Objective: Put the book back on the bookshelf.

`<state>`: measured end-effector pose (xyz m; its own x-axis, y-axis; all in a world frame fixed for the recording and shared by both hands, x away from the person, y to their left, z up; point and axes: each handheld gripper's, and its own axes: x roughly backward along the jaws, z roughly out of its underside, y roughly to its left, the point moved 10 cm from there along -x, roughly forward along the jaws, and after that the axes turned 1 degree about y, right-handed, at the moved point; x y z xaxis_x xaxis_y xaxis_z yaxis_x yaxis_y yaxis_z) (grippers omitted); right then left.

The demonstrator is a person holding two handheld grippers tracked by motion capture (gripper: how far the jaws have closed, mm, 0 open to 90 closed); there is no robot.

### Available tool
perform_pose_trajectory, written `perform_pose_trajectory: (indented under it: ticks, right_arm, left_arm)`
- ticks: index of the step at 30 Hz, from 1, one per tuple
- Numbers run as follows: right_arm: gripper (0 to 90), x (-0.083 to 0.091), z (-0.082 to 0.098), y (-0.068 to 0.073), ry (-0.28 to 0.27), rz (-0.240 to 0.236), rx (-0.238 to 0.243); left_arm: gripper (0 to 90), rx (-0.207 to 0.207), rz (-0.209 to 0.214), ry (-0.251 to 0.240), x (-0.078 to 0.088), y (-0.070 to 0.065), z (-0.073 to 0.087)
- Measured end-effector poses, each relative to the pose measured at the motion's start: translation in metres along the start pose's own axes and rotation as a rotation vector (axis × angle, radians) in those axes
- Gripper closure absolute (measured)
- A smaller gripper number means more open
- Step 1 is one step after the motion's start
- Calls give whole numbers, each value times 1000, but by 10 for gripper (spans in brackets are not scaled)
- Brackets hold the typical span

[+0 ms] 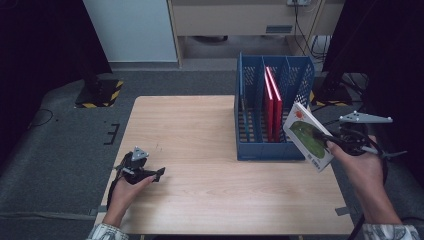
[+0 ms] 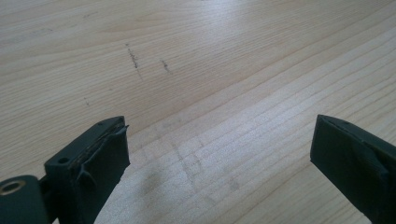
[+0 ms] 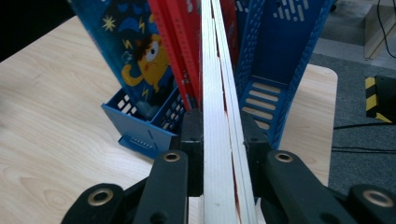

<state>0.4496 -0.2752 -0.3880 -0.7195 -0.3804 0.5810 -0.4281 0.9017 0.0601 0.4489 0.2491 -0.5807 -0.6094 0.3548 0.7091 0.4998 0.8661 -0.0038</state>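
Observation:
My right gripper (image 1: 326, 140) is shut on a thin book (image 1: 306, 136) with a white and green cover, held tilted in the air just right of the blue file rack (image 1: 272, 150). In the right gripper view the book's white page edge (image 3: 218, 93) runs between the pads of my right gripper (image 3: 221, 124), pointing at the rack (image 3: 275, 56). Red books (image 1: 273, 102) stand in the rack's middle slot. A blue cartoon book (image 3: 130, 46) stands beside the red books (image 3: 180, 42). My left gripper (image 1: 159, 173) rests low on the wooden table (image 1: 200, 130), open and holding nothing (image 2: 219, 140).
The rack's rightmost slot (image 3: 264, 100) stands free of books. Grey floor surrounds the table. Stand bases with yellow-black stripes sit on the floor at back left (image 1: 97, 92) and behind the rack (image 1: 312, 97).

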Motion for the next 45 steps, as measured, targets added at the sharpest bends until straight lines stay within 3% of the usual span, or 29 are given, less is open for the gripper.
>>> perform_pose_trajectory:
  ticks: [12,18,45]
  right_arm:
    - [767,-18,-14,-23,15,70,-38]
    - [767,-39,-16,-33,43,106,-50]
    - [767,-81,-38,-55,57,186,-107]
  left_arm:
    - [37,-4,-6,-2,-2,-1,-1]
    - [38,-10,-6,-2,-3,-2,-1]
    - [39,0,-8,-9,-2,-1,-2]
